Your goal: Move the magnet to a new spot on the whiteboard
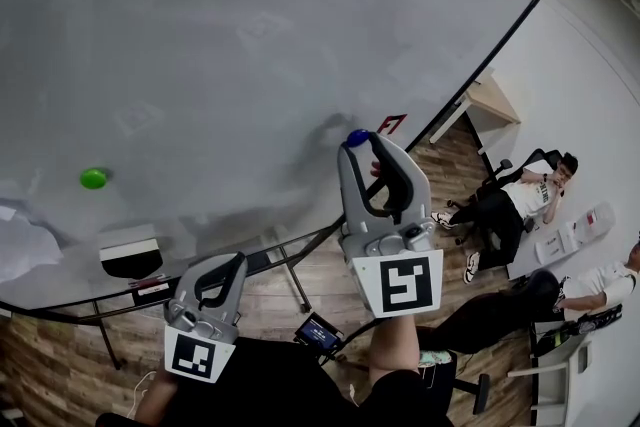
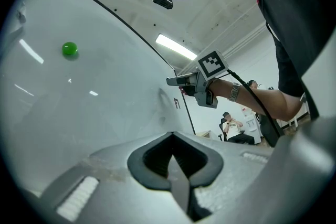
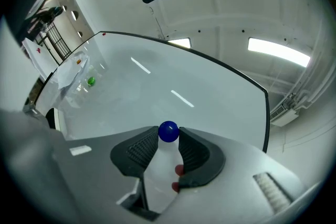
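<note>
Pinching the magnet (image 3: 168, 131) (a small, glossy blue ball), the right gripper (image 3: 168, 137) holds it between its tips.

**Hidden, cut off or too small to make out**

In the head view, the jaw tips of the right gripper (image 1: 357, 147) cover most of the blue magnet (image 1: 357, 136). Only its top shows, and whether it touches the whiteboard (image 1: 250, 35) cannot be told. A red mark (image 1: 391, 124) just beyond those tips is too small to read. The whiteboard runs off the top and left edges. Behind the right gripper, the person's arm (image 1: 397, 355) is cut off by the bottom edge. Between it and the left gripper (image 1: 232, 261), a small lit screen (image 1: 320, 332) is too small to read.
</note>
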`<state>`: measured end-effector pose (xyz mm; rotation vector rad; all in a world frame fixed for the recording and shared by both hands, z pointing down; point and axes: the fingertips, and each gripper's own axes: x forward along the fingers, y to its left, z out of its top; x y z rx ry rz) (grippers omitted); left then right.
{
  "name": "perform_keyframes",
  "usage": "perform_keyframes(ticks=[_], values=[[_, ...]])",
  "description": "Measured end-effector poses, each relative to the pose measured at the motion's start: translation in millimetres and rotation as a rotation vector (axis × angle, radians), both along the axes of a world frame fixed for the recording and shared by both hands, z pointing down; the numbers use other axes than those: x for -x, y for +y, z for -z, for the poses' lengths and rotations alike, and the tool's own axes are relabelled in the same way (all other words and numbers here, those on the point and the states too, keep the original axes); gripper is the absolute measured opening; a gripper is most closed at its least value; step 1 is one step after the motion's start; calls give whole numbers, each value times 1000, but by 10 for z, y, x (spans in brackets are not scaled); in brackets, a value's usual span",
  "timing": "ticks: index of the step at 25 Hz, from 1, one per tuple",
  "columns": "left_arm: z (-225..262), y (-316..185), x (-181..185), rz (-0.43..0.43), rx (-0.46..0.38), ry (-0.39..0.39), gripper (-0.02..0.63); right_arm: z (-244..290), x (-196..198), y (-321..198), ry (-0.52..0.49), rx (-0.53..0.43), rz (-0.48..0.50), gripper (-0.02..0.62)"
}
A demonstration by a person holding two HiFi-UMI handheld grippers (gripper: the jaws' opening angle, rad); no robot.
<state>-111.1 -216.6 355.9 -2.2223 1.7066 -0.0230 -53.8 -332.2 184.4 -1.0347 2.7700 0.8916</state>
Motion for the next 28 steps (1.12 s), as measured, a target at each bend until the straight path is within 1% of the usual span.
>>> perform_keyframes(ticks=[6,11,23,28], values=[[-24,62,-163,7,5,11,-2,-19,-204,61,3,2,-3,126],[-22,127,-341,16,12,-3,-2,-21,-400,149,-10,8,7,126],[-60,330,-825,39,17,1,-2,-102,-971,442,-14,32,24,127],[-65,454,-1017,49,20,4,-2,-119,-1203,581,-37,35,43,127]])
